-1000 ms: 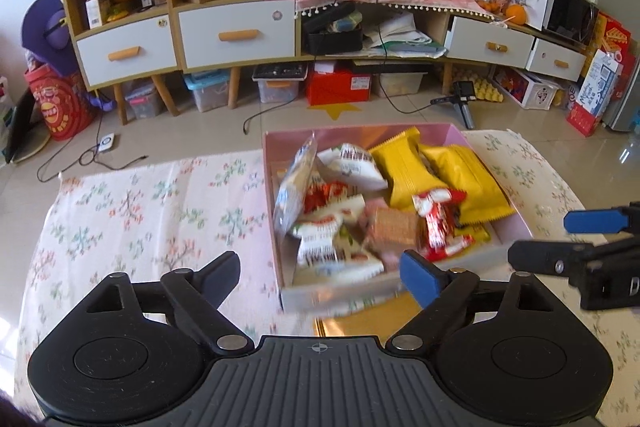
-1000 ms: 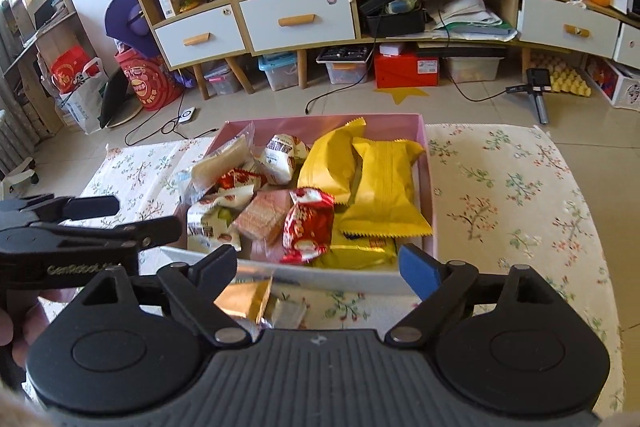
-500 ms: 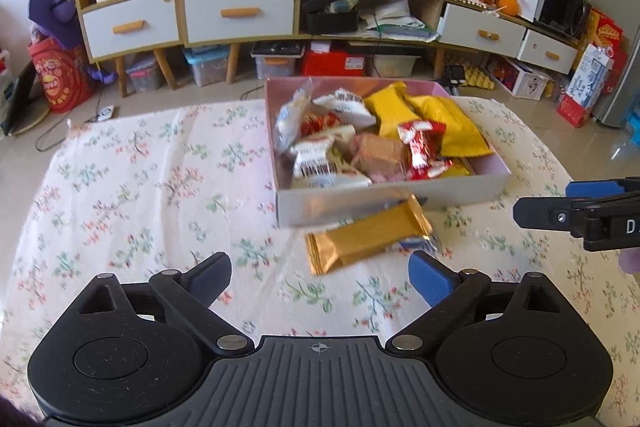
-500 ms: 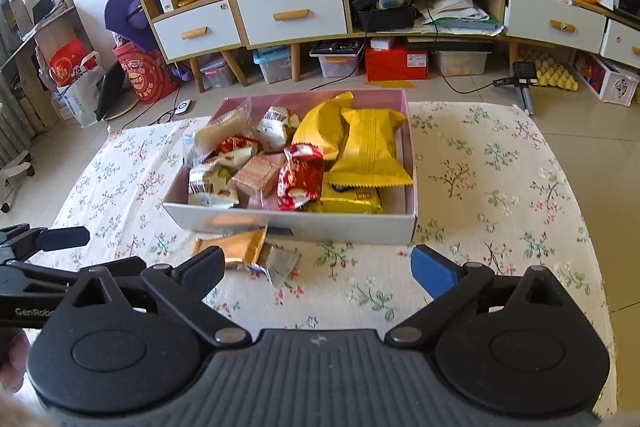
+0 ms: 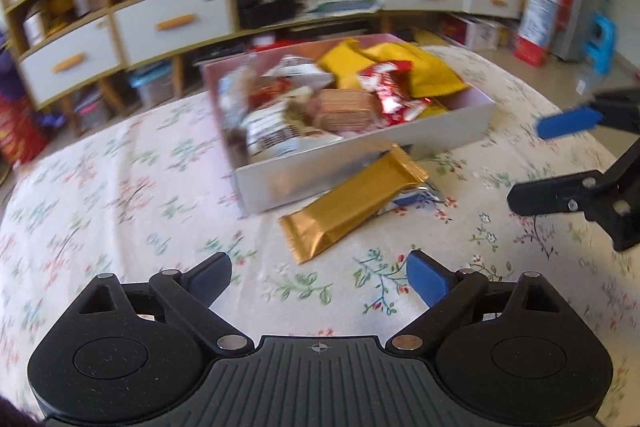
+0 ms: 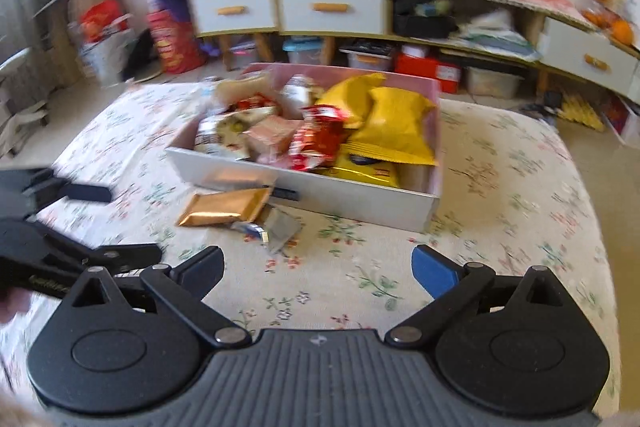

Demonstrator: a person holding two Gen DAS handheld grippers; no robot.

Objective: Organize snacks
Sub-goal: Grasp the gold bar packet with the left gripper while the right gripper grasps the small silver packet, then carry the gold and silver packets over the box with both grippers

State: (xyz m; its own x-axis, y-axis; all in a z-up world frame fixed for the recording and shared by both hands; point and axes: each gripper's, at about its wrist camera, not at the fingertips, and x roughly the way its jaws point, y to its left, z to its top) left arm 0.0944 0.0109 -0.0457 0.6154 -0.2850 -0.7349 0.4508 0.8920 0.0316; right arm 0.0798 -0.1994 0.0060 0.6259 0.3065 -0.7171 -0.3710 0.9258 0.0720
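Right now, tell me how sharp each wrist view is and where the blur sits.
Left wrist view: the left gripper is crisp, the snack box and shelves smear with motion, the gold bar stays readable. Right wrist view: the right gripper is sharp, the background streaks, and fisheye bends the tablecloth edges.

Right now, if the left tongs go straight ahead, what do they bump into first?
Probably the gold snack bar lying on the flowered tablecloth, with the snack box just behind it. The left tongs are open and empty; depth is hard to judge.
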